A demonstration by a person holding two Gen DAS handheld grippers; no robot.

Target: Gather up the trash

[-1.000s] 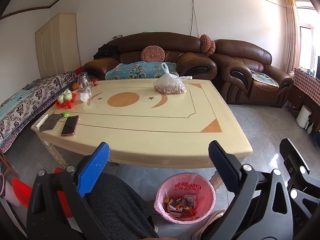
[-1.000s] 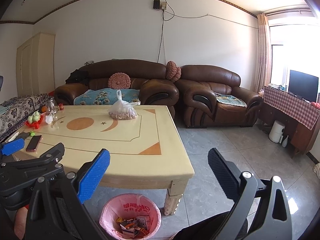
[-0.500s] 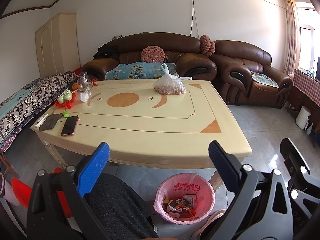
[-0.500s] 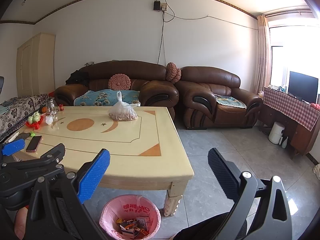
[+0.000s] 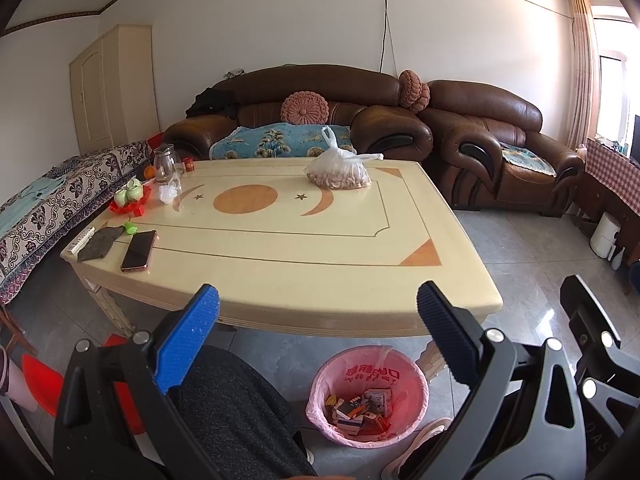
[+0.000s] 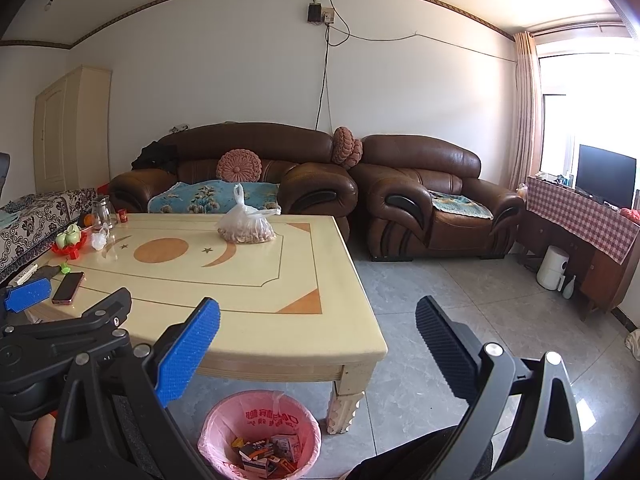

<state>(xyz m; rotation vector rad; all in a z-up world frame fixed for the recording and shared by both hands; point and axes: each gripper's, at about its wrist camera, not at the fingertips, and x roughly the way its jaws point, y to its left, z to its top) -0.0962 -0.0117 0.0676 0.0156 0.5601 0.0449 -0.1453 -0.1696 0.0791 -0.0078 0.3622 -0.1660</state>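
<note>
A pink-lined trash bin (image 5: 368, 396) (image 6: 260, 434) stands on the floor under the table's near edge, holding several small boxes and wrappers. My left gripper (image 5: 318, 320) hovers open and empty above and in front of the bin. My right gripper (image 6: 318, 334) is open and empty too, to the right of the left one, whose blue pad shows at the right wrist view's left edge. A crumpled white scrap (image 5: 167, 192) (image 6: 98, 240) lies on the cream table (image 5: 280, 272) (image 6: 280, 320) near the far left.
On the table sit a tied plastic bag of nuts (image 5: 340, 174), a phone (image 5: 139, 251), a dark cloth (image 5: 100, 238), a remote, a glass jug (image 5: 164, 162) and a red tray with green cups (image 5: 130, 198). Brown sofas stand behind. A person's dark-clothed knee (image 5: 232, 412) is below.
</note>
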